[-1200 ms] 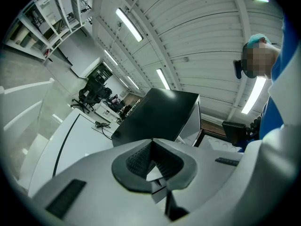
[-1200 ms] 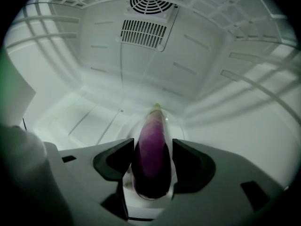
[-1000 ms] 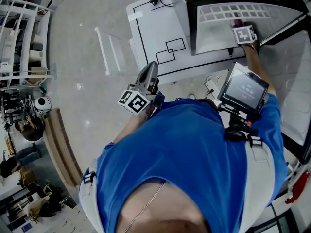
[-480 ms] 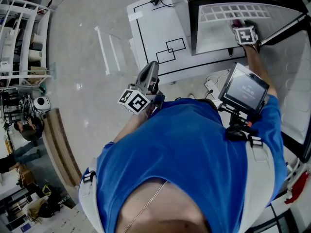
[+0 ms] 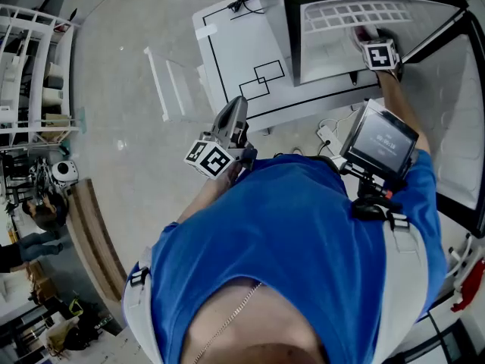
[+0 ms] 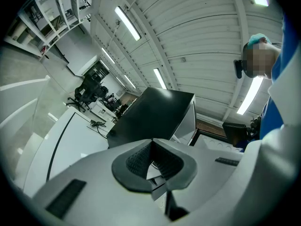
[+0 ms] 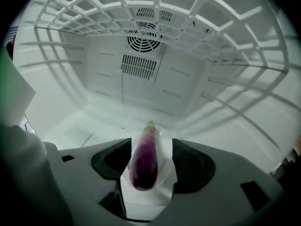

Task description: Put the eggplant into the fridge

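From the head view, your right gripper [image 5: 367, 38] is reaching into the open fridge [image 5: 326, 51], under the wire rack [image 5: 356, 12]. Your left gripper [image 5: 236, 106] hangs idle near your chest, over the edge of the white tabletop [image 5: 242, 51], well away from the work.

In the left gripper view, the jaws are pressed together with nothing between them. The gripper points level towards the fridge's dark outer side. Leave it there, since this step does not need it.

In the right gripper view, the jaws have just been opening and now stand spread wide. The eggplant [image 7: 145, 161] lies lengthwise between them on the fridge floor, stem end pointing to the far wall. The right pad stands clear of it. The left pad looks very close, and I cannot tell whether it touches.

By my reading, the placing is done and the step in hand is getting out cleanly. Keep the jaws wide. Draw straight back along the eggplant's length, not sideways, so the left pad does not roll it. Lift only a little, as the rack is just overhead.
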`<state>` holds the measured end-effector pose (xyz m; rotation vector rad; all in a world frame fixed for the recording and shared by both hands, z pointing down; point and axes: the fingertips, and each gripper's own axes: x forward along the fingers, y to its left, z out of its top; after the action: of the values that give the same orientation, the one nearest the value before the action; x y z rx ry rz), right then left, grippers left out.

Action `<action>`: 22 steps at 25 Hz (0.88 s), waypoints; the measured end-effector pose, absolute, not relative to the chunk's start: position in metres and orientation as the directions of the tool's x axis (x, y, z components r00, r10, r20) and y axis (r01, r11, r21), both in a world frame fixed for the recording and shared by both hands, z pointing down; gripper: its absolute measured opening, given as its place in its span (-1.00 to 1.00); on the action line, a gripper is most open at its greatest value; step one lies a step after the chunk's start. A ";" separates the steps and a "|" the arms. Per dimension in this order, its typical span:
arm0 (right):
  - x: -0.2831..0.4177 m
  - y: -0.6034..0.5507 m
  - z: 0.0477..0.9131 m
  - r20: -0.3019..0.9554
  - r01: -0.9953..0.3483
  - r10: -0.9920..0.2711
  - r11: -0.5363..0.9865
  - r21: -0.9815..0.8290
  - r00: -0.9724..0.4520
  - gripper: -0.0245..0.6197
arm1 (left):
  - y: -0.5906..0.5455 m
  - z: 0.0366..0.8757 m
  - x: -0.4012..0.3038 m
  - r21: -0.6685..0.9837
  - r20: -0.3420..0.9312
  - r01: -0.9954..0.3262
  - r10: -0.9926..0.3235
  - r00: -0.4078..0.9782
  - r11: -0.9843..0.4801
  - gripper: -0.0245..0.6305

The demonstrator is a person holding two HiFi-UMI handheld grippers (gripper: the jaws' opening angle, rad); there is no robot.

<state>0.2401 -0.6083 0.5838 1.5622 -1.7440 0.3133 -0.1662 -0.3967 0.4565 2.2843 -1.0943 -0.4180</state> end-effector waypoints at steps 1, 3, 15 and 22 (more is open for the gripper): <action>0.239 -0.608 0.583 0.662 -0.932 -0.749 0.220 0.290 0.029 -0.10 | -0.398 0.458 -0.165 0.613 -0.038 -0.605 -0.784 0.620 -0.509 -0.90; 0.234 -0.611 0.578 0.633 -0.935 -0.774 0.222 0.277 0.003 -0.10 | -0.402 0.460 -0.162 0.614 -0.046 -0.598 -0.780 0.624 -0.515 -0.90; 0.199 -0.546 0.509 0.511 -0.964 -0.858 0.180 0.196 -0.056 -0.11 | -0.359 0.439 -0.173 0.616 -0.079 -0.565 -0.757 0.649 -0.549 -0.90; 0.185 -0.503 0.497 0.475 -0.977 -0.878 0.149 0.156 -0.058 -0.34 | -0.335 0.443 -0.174 0.614 -0.078 -0.548 -0.734 0.675 -0.569 -0.90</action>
<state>0.1853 -0.5031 0.4966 1.7653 -1.9732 0.2853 -0.1738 -0.3349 0.4428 2.3300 -0.9853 -0.4398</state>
